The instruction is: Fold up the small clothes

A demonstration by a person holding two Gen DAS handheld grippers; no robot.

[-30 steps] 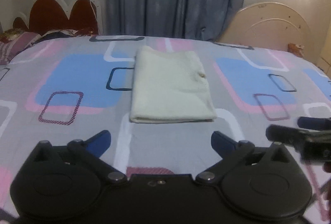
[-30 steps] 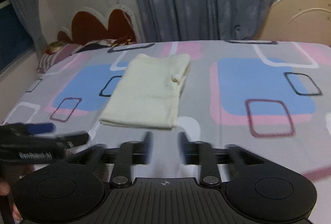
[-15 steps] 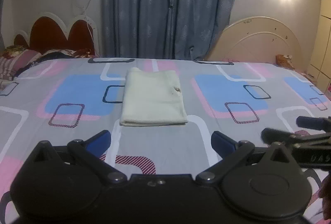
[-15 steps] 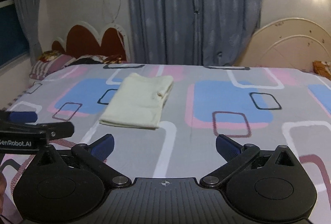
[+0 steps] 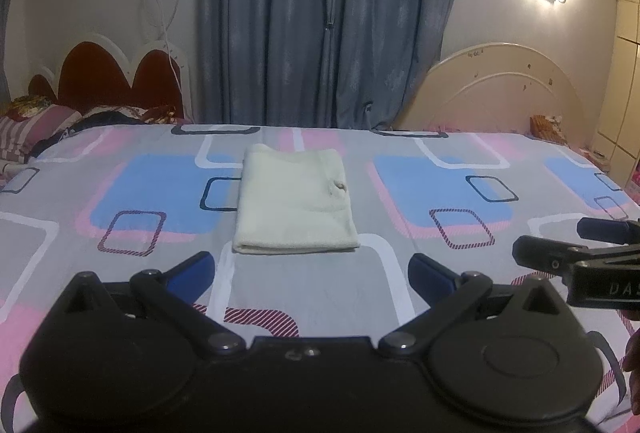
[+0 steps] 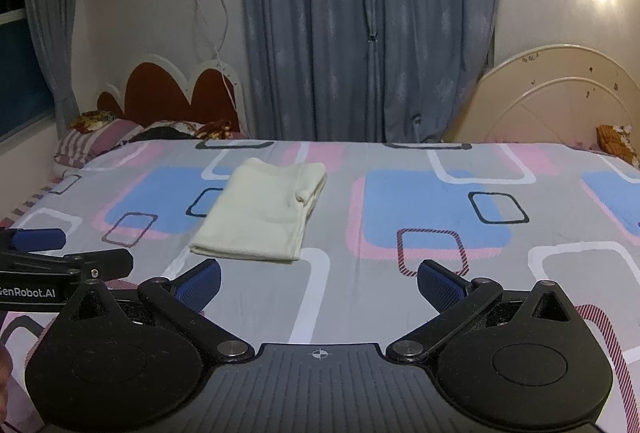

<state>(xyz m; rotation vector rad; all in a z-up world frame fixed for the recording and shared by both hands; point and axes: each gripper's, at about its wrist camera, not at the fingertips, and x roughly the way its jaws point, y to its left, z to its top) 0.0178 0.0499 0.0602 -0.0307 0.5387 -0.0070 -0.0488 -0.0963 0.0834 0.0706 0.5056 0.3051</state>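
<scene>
Left gripper point(image 5: 310, 273) spread wide, blue pads point(image 5: 192, 267) well apart, nothing between them, held above the near part of the bed point(image 5: 60, 201); right gripper point(image 6: 318, 279) likewise wide apart and holding nothing, also over the near bed; each seen from the side in the other's view, the right at the far right edge, the left at the far left edge.

Ahead of both, clear of either: cloth point(image 5: 294, 199), cream, lying flat on the bed sheet, a little left of centre, between a blue patch and a pink-edged one; already folded into a neat rectangle, doubled edge toward the grippers, layers stacked evenly along the right side; one small pucker or tag near the right edge, too small to name.

Judged from this: folding of this piece looks done, or nearly so; no loose sleeve, no trailing corner showing; perhaps one more fold in half possible, though not clearly needed. No other unfolded garment visible on the bed; pillows point(image 5: 36, 125) and headboard point(image 5: 116, 77) beyond at the left, curtain point(image 5: 328, 17) behind; whether more clothes wait out of view, impossible to say.
</scene>
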